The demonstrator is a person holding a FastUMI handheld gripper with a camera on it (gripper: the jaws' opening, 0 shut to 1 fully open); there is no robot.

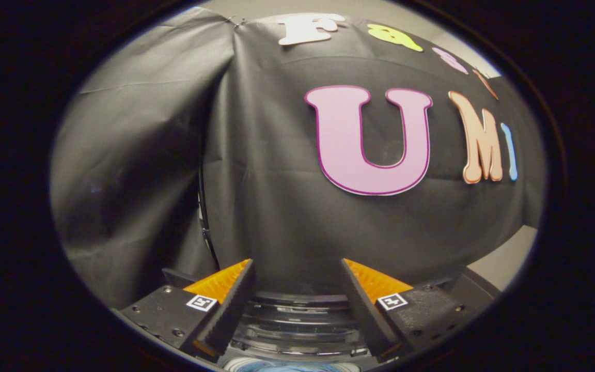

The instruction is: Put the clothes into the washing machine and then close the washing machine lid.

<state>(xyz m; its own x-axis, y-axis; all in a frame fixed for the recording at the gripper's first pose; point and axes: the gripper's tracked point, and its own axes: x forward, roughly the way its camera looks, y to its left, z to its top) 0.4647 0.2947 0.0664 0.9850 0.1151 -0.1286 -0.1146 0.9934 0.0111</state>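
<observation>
My gripper [297, 263] points at the booth's black cloth wall, its two fingers spread wide and open with nothing pressed between them. Low down in the gap between the fingers, close to their bases, I see a dark see-through ribbed part of the washing machine [297, 320], likely its lid; I cannot tell whether it stands up or lies flat. Right under that, a strip of blue clothing [290, 367] lies inside a pale round rim. Most of the machine is hidden below the fingers.
The black cloth wall [277, 206] hangs close ahead of the fingertips, with a fold and a dark cable [205, 227] running down just left of the left finger. A pale wall patch [504, 261] shows beyond the cloth, to the right of the right finger.
</observation>
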